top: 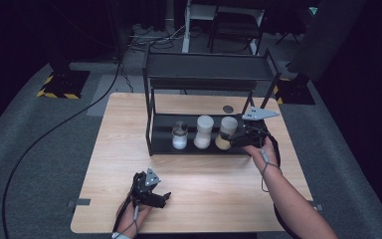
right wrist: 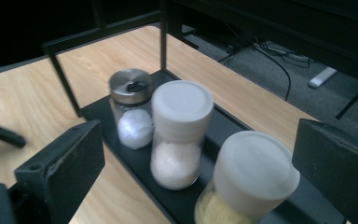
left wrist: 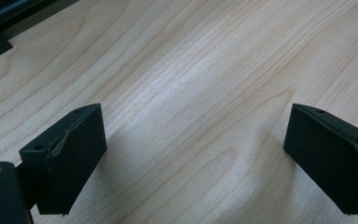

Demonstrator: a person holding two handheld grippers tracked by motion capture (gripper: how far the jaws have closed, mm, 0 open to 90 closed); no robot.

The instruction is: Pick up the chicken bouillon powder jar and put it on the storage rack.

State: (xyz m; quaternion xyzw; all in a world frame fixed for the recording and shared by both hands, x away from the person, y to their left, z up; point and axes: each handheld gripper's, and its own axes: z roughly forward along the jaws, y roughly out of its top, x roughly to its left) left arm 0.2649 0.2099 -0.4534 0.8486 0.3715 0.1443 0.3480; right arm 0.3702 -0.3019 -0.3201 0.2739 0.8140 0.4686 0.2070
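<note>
On the black metal rack's lower shelf point(top: 161, 147), our right gripper point(right wrist: 200, 163) wide open around the white-capped yellow-powder jar point(right wrist: 249, 179), nothing gripped, our left gripper point(left wrist: 193, 154) open over the wooden table point(left wrist: 191, 70).

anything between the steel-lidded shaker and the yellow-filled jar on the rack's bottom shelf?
Yes: one white-capped glass jar of white grains stands between the steel-lidded glass shaker and the white-capped jar of yellow powder, clearest in the right gripper view.

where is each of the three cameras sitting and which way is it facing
High view: above the person's side, looking forward and down on the table and black shelf; both forearms show.
Left gripper view: rides the left gripper, facing bare table wood between its open jaws.
Right gripper view: rides the right gripper, facing three jars.
Shared: the yellow-filled jar appears in high and right gripper views.
</note>
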